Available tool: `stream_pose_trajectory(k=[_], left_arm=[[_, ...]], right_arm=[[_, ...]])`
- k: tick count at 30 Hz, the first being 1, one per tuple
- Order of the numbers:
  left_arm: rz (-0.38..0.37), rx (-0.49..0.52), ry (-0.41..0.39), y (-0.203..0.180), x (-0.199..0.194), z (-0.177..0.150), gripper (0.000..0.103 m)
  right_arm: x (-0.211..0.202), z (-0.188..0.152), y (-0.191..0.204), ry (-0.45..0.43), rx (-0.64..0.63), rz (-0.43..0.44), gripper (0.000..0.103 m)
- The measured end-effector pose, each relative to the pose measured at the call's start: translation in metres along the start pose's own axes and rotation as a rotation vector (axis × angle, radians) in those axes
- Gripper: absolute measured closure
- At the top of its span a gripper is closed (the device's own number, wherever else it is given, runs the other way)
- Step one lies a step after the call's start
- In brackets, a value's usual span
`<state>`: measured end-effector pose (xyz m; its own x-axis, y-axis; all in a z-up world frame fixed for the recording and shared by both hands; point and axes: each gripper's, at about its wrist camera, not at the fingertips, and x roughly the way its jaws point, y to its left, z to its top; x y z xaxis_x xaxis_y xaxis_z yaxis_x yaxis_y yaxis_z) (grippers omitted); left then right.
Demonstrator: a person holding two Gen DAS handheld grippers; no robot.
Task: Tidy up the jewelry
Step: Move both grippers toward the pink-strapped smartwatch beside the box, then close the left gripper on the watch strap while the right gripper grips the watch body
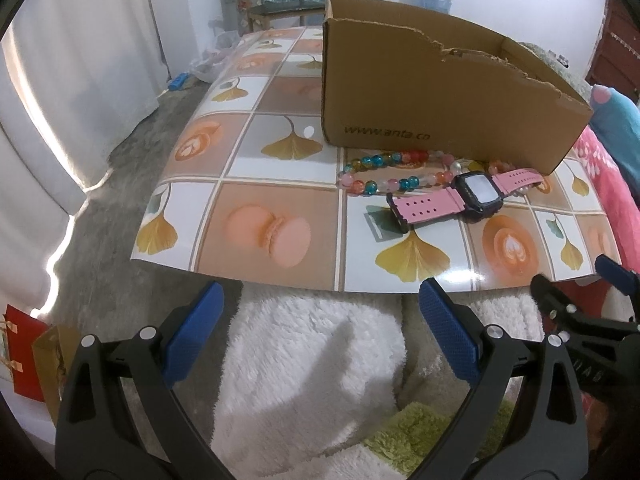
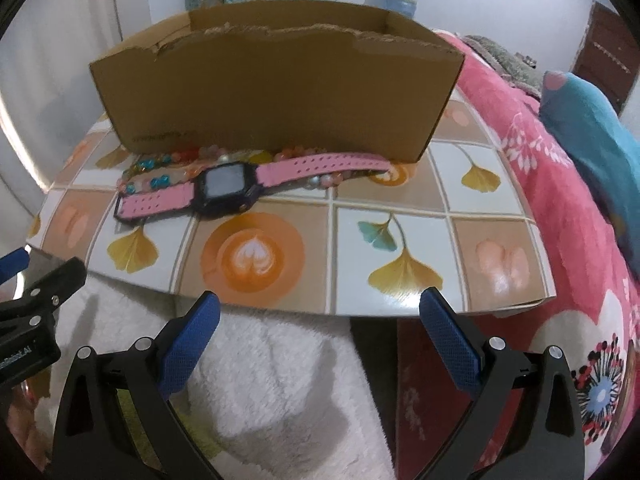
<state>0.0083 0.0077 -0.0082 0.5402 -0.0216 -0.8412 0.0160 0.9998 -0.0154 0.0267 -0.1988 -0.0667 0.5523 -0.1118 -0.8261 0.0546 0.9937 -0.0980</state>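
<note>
Left wrist view showed my left fingers (image 1: 320, 332) spread wide and empty, held short of the patterned board (image 1: 280, 184). My right fingers (image 2: 320, 336) gaped empty too. The pink watch (image 2: 224, 188) lay partly over the bead bracelet (image 1: 384, 172), perhaps touching the cardboard box (image 2: 280, 92), handy for dropping in.

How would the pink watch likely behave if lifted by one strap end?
The pink watch would probably droop, since its perforated strap looks soft. The dark case seems the heaviest part, so it may swing. It may drag the bead bracelet it touches.
</note>
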Motion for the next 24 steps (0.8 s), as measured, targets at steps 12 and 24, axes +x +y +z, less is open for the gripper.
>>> stream_pose_trajectory(k=[12, 24], left_arm=[[-0.188, 0.061, -0.129, 0.001, -0.004, 0.013, 0.008], [-0.306, 0.157, -0.203, -0.014, -0.006, 0.033, 0.008]], right_arm=[[-0.004, 0.007, -0.040, -0.092, 0.010, 0.018, 0.006], [-0.012, 0.032, -0.065, -0.210, 0.037, 0.285, 0.006]])
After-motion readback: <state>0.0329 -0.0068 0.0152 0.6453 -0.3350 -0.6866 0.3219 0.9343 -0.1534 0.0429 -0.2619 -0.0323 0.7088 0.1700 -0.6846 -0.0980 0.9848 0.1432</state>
